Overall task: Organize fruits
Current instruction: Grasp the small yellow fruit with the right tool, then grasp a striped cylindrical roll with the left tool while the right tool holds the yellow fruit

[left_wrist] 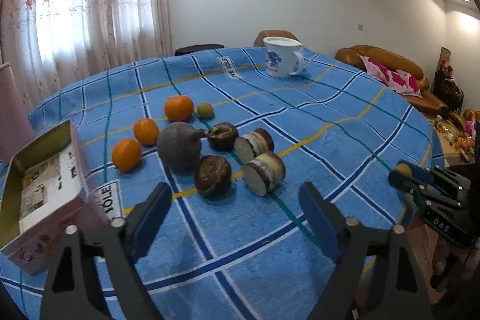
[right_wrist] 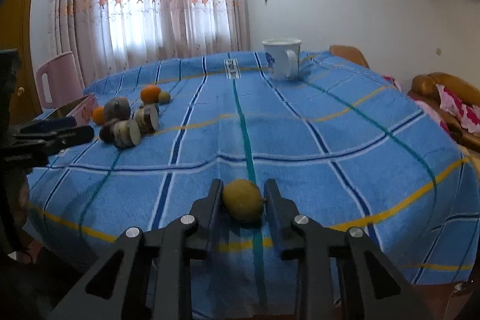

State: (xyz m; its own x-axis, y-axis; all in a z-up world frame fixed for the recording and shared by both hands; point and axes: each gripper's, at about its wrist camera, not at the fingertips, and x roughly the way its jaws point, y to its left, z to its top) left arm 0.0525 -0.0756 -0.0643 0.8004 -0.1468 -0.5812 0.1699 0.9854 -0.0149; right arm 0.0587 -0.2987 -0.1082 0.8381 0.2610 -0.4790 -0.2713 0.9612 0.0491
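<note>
On the blue checked tablecloth [left_wrist: 300, 122] lie three oranges [left_wrist: 126, 154], a grey round fruit [left_wrist: 179, 146], two dark brown fruits [left_wrist: 212, 176], two cut fruit pieces [left_wrist: 264, 172] and a small green-brown fruit [left_wrist: 205, 110]. My left gripper [left_wrist: 237, 218] is open and empty, just in front of this group. My right gripper [right_wrist: 243, 201] is shut on a yellow-green fruit [right_wrist: 243, 203], low over the near table edge. It also shows in the left wrist view [left_wrist: 403, 174] at the right. The fruit group shows far left in the right wrist view [right_wrist: 129, 119].
An open pink box [left_wrist: 45, 185] sits at the left edge beside the oranges. A white mug with blue print [left_wrist: 280, 57] stands at the far side. A brown sofa [left_wrist: 390, 71] and a pink chair [right_wrist: 58, 80] stand beyond the table.
</note>
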